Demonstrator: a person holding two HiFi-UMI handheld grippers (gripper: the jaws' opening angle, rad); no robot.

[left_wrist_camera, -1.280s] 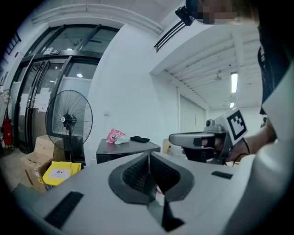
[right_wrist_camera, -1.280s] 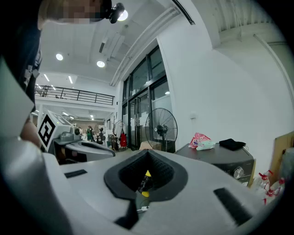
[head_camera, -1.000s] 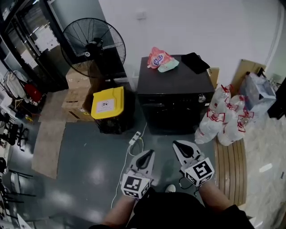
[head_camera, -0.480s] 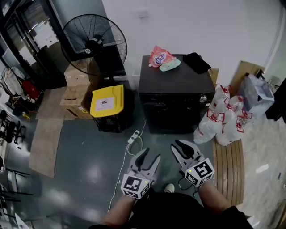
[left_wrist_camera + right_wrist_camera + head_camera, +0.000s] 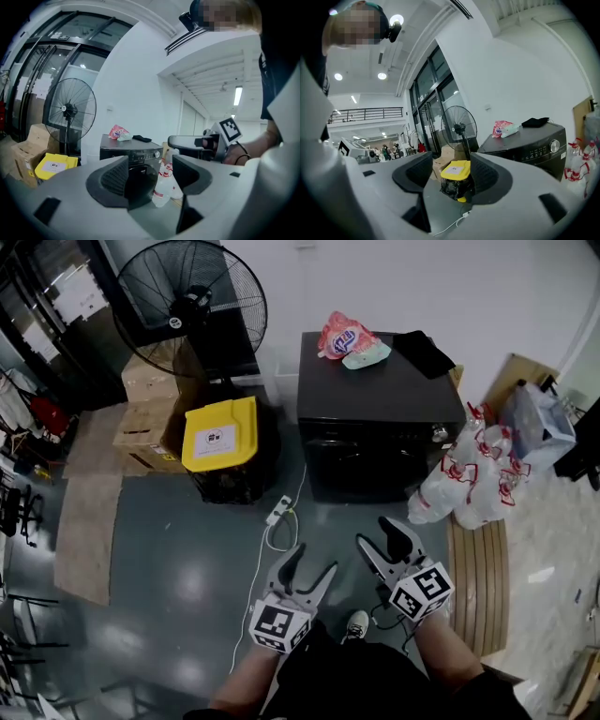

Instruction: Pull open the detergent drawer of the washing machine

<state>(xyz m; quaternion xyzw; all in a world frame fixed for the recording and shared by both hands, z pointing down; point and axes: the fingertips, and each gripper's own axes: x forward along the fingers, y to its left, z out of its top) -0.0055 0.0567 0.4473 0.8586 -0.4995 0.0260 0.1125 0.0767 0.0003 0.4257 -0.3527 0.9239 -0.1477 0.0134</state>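
Opening wide on nothing at the left gripper [image 5: 309, 565], opening narrower and just as empty at the right gripper [image 5: 382, 542]. Well apart from the washing machine [image 5: 375, 427], straight ahead across the floor [image 5: 187, 568] against the wall [image 5: 422, 287]. Facing both with its dark front, control strip [image 5: 136, 152] running crosswise along the top; no telling the detergent drawer apart there.

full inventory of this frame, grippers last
washing machine: one, black, by back wall
bag: one, pink, on machine's top
cloth: one, black, on machine's top
fan: one, black, left of machine
bin: one, yellow lid, left of machine
cardboard boxes: at least two, brown, left of bin
plastic bottles: several, clear, right of machine
power strip: one, white, floor
left gripper: grey, jaws opening, nothing between them
right gripper: grey, jaws opening, nothing between them
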